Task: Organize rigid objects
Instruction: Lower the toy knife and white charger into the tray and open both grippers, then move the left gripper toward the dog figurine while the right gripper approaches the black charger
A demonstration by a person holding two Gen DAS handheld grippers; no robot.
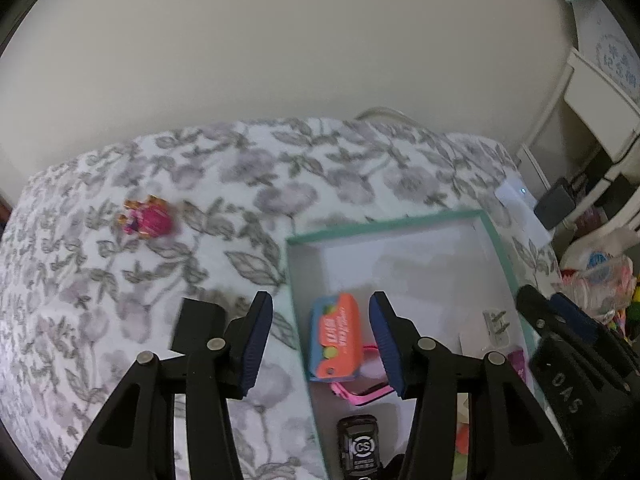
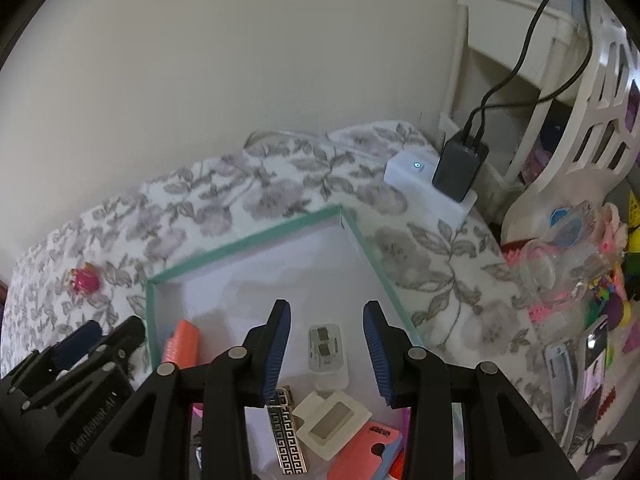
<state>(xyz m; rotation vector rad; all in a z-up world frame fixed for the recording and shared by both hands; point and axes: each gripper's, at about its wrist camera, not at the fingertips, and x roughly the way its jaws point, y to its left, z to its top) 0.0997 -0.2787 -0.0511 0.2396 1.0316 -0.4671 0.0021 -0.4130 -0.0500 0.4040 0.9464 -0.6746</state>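
**Both grippers empty above the box; one toy left out on the bedspread**

Teal-rimmed box lay on the floral bedspread, stiff card, light by the look of it. Inside: orange case, rigid, long axis running toward the far wall; white charger, smooth, likely slippery. Pink toy sat well apart, small, hard; best pinched across its body. Left gripper and right gripper stood part open, holding nothing.
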